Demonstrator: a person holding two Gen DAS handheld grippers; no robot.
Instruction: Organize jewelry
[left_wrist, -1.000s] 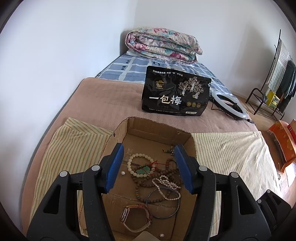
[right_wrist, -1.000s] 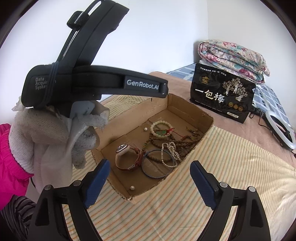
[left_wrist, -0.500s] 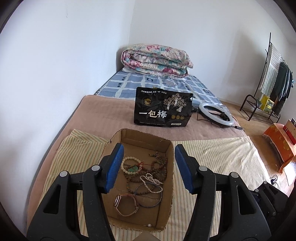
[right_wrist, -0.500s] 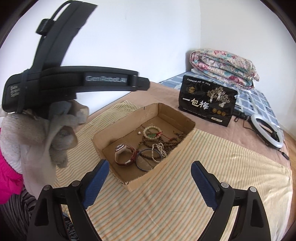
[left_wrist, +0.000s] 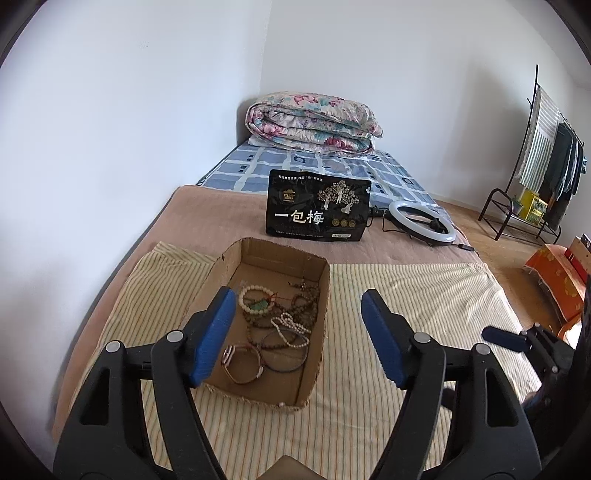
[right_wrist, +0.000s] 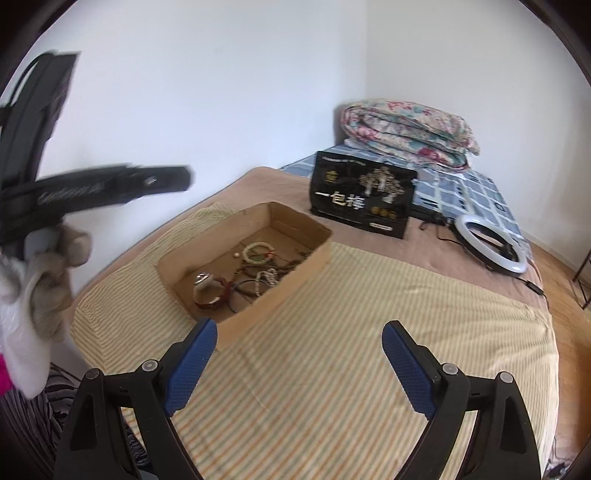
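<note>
The bed (left_wrist: 207, 206) runs away ahead of both pairs of jaws, under a brown blanket. A striped cloth (left_wrist: 406, 295) covers its near part and lies directly beneath and between the jaws of each gripper. At the far end, well beyond the jaws, sits a folded quilt (left_wrist: 314, 122). Nearer stands a black bag (left_wrist: 317, 210), with a ring light (left_wrist: 421, 221) just to its right.

The cardboard box (left_wrist: 317, 362) rests on the cloth. In the left wrist view it lies below and ahead of the left gripper (left_wrist: 298, 304), nearer its left finger. In the right wrist view it lies ahead and left of the right gripper (right_wrist: 299, 334).

Inside the box are the jewelry pieces: a watch (left_wrist: 242, 363) nearest the jaws, a dark bangle (left_wrist: 284, 354) beside it, brown beads (left_wrist: 306, 306), a pale bracelet (left_wrist: 256, 301) farther in.

Both grippers' jaws are opening, with nothing between them. A gloved hand (right_wrist: 51, 280) holds the left gripper.
</note>
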